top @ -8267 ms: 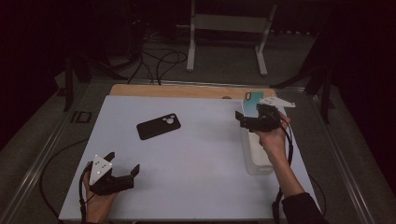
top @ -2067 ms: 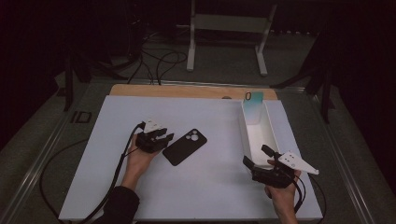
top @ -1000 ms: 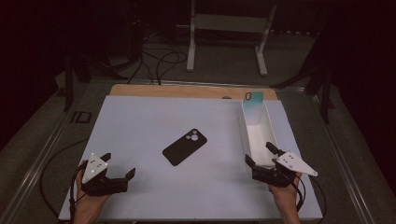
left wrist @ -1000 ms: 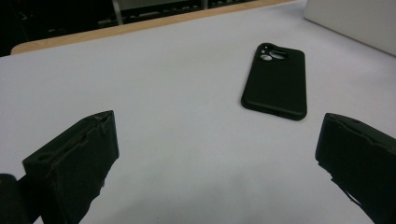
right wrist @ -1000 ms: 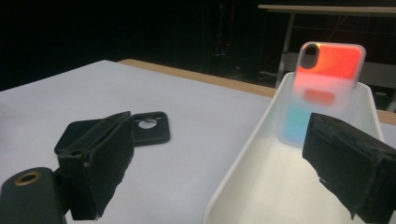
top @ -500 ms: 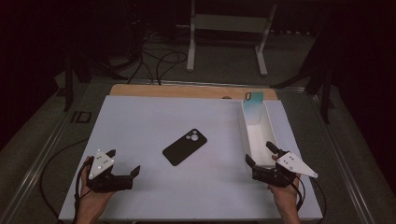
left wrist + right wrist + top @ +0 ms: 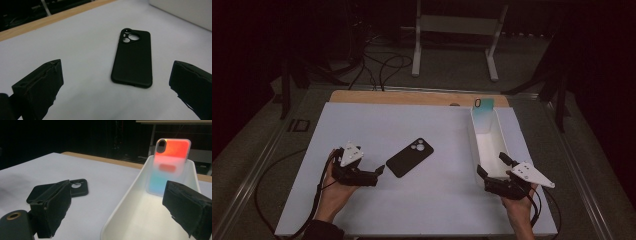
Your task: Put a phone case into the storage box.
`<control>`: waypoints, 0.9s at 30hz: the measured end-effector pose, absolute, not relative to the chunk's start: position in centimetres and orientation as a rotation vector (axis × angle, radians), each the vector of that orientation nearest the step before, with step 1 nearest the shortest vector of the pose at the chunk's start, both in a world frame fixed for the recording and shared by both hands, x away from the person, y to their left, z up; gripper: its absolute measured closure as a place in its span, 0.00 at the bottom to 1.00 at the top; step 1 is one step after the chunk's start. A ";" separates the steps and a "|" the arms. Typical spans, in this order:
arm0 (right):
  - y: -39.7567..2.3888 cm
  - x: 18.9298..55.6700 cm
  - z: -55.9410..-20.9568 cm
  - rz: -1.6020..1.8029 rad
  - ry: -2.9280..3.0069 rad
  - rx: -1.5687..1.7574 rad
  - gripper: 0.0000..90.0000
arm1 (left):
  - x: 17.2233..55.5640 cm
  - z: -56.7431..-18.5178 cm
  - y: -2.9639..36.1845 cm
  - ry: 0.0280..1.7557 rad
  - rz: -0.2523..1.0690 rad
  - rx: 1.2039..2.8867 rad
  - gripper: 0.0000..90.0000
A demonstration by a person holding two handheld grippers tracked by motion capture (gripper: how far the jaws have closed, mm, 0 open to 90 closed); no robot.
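Black case (image 7: 410,157) lies flat at the left gripper's (image 7: 377,172) one o'clock, both grippers wide open and empty, right gripper (image 7: 492,172) by the bin (image 7: 503,145); grasping seems next: close in, straddle its edges.

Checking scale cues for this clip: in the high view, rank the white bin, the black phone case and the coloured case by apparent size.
1. White bin, clearly largest.
2. Black phone case, lying flat on the table.
3. Coloured case, leaning at the bin's far end; partly hidden and farther off, so its true size may match the black one.
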State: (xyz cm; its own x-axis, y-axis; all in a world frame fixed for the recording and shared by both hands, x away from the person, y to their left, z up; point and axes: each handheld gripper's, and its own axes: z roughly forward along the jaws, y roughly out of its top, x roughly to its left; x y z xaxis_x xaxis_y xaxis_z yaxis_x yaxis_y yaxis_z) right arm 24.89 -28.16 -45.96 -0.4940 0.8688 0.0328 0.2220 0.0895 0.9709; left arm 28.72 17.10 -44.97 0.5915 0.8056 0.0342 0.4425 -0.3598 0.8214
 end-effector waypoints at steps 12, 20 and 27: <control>-28.1 25.0 -46.0 1.429 1.805 1.086 0.09 | 31.5 -46.1 14.7 0.996 0.491 2.071 0.00; -28.1 25.0 -46.1 1.430 1.812 1.090 0.09 | 33.1 -47.1 13.0 0.988 0.451 2.133 0.00; -28.1 25.1 -46.1 1.434 1.819 1.089 0.09 | 34.3 -48.2 11.7 0.979 0.414 2.198 0.00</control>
